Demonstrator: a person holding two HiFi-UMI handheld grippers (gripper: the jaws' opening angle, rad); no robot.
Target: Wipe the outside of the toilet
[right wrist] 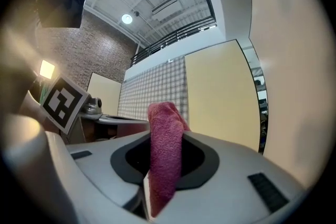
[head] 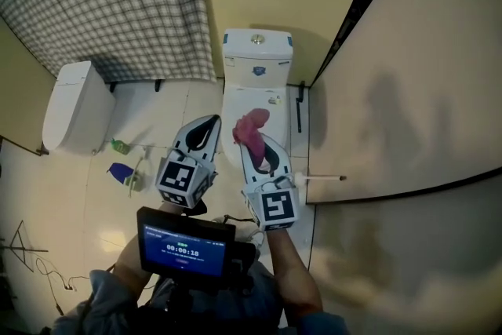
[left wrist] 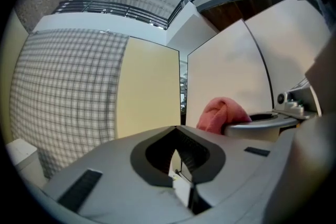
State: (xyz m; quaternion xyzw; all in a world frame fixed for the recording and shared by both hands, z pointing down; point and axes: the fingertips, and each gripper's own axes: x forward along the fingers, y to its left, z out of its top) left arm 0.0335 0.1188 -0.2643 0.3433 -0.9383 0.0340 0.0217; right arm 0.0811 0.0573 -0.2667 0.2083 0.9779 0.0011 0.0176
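Your right gripper and its pink terry cloth cover the bowl of the white ceramic toilet | blue tank label too small for you to read

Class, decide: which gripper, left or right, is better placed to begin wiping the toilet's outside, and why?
Right, probably. The right gripper is shut on the pink cloth and hangs over the toilet. The left gripper is shut, holds nothing, and sits further left.

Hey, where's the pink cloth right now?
In the head view, the pink terry cloth sits centre frame, clamped in the right claw, against the white ceramic toilet.
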